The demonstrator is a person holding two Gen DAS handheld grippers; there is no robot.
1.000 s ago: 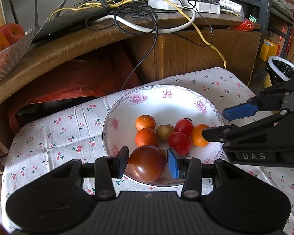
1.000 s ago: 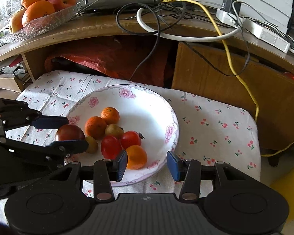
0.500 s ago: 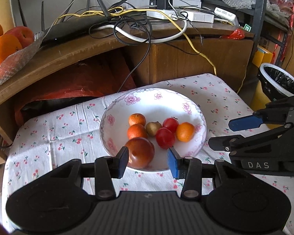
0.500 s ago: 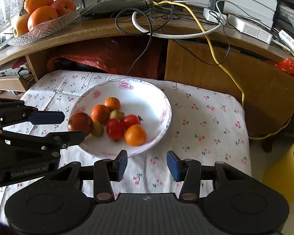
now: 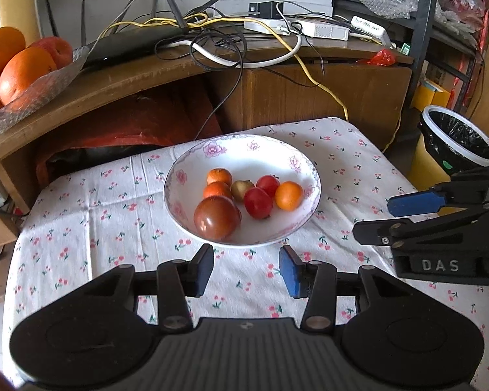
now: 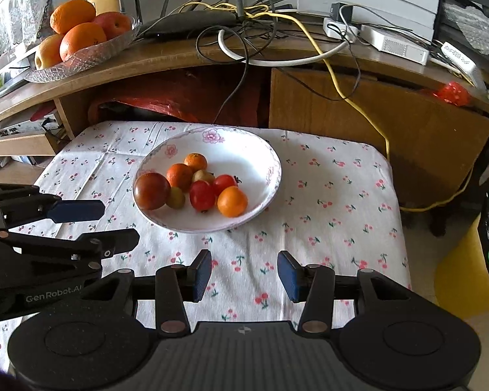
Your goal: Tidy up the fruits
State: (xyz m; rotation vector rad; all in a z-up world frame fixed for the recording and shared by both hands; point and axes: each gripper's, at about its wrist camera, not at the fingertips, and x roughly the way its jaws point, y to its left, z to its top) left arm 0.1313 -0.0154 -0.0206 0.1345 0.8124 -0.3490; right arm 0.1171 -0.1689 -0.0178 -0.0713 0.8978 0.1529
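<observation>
A white floral bowl sits mid-table on a cherry-print cloth. Inside lie a large dark red tomato, small oranges, red tomatoes and small greenish fruits. My left gripper stands open over the cloth just in front of the bowl, holding nothing. My right gripper is open too, also short of the bowl, with nothing between its fingers. Each gripper shows in the other's view: the right one, the left one.
A glass dish of oranges and apples rests on the wooden desk behind, among tangled cables and a router. A lined bin stands at the right. Bare cloth lies right of the bowl.
Both grippers have pulled back from the bowl. The left one had its fingers around the large dark tomato; it now lies free in the bowl.
</observation>
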